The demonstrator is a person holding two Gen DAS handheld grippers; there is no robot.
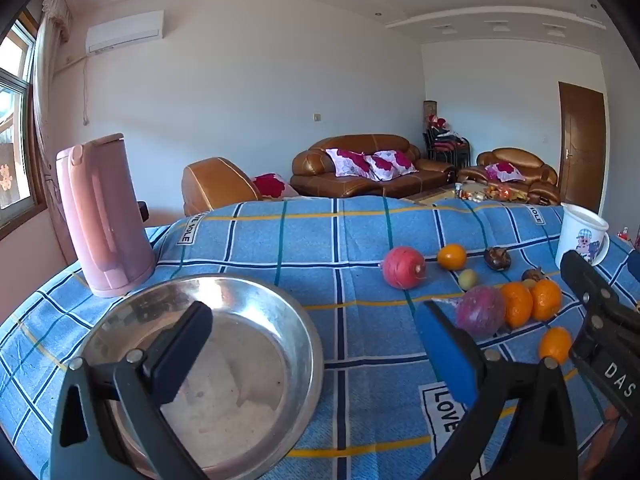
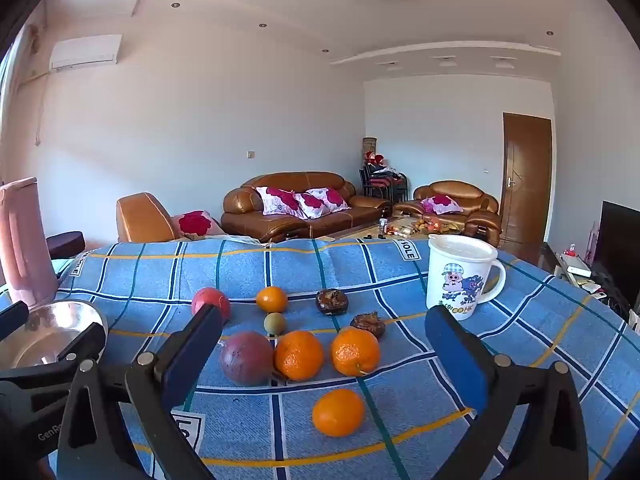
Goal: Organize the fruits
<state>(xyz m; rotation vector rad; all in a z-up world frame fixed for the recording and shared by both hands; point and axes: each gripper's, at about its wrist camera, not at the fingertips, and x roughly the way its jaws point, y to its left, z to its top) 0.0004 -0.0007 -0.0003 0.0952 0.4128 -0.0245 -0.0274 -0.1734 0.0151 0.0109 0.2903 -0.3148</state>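
Both grippers empty and fully spread; fruit scattered on the cloth, bowl unfilled.

Nearest the front edge of the table, the right gripper stands with jaws wide apart, holding nothing, and points slightly downward at the fruit. One orange lies alone directly ahead of it, between the lines of its two fingers; being round, it has no long axis to align with. Just beyond sit a purple fruit and two more oranges, close together. The left gripper, equally wide and empty, hovers over the steel bowl at the table's left side, well apart from the fruit. Judgement: the right gripper is nearer the fruit. Farther back lie a red fruit, another orange, a small green fruit and two dark fruits; a mug stands toward the far right.
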